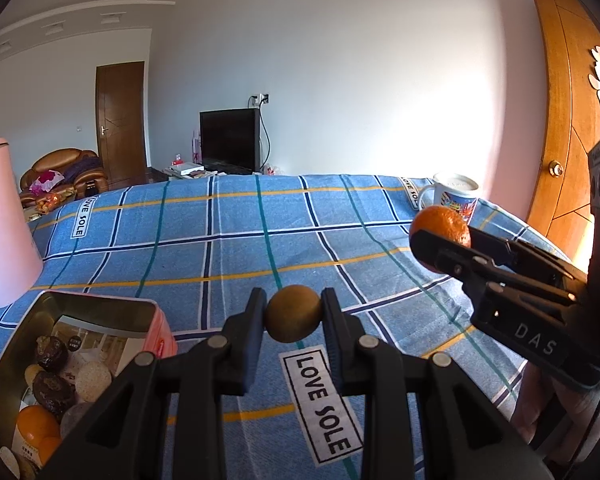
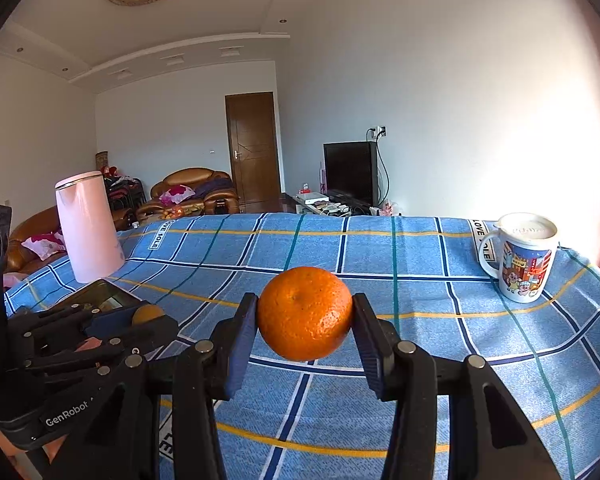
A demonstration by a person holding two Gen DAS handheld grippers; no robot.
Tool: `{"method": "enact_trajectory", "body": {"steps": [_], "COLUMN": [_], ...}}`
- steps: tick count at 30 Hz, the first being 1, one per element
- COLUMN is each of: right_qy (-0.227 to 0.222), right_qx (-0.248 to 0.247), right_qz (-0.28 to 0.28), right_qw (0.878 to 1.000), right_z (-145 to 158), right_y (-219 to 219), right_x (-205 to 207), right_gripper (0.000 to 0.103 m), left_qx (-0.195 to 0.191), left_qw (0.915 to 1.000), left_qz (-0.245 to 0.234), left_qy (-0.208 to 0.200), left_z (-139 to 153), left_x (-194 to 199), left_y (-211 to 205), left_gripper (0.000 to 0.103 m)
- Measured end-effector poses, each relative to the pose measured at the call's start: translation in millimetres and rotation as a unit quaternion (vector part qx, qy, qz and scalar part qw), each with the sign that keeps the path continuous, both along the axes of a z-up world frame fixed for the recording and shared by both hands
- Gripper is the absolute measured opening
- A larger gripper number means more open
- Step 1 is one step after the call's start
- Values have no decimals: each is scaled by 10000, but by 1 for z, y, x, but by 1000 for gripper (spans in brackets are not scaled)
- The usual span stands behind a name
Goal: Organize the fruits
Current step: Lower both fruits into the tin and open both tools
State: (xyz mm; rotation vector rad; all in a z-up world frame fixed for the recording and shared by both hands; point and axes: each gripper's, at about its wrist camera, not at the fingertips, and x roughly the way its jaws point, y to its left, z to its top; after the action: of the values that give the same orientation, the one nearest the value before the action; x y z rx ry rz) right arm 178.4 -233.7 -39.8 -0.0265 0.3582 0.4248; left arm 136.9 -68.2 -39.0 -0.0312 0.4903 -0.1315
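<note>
The left gripper (image 1: 293, 314) is clenched on a small round brown-green fruit (image 1: 293, 314), lifted above the checked blue cloth (image 1: 236, 248). Just left of that fruit sits an open tin (image 1: 100, 304), half cut off by the frame edge; its dark and pale round contents are hard to identify. Right of the fruit, the right gripper (image 2: 305, 314) grasps a bright, dimpled orange (image 2: 305, 314). Beyond the orange stands a patterned mug (image 2: 524, 260); far left, a pink kettle (image 2: 88, 228).
</note>
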Motion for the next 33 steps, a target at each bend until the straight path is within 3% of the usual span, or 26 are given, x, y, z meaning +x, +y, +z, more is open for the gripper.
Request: {"method": "enact_trajectory", "body": {"steps": [12,33], "right_qy": [5,-37], "right_qx": [88,-35], "right_qz": [683,1678], "right_qw": [9976,9858], "right_z": [12,28], "right_y": [50,137], "right_x": [-25,-53], "right_gripper": [49,49], "left_qx": [-74,-214], "left_qw": [9994,9928], "left_qz": [262,1170], "left_qy": [-191,-114], "left_z": [15,14], "left_x": [-38,-76], "left_y": [43,131], "left_gripper": [29,29]}}
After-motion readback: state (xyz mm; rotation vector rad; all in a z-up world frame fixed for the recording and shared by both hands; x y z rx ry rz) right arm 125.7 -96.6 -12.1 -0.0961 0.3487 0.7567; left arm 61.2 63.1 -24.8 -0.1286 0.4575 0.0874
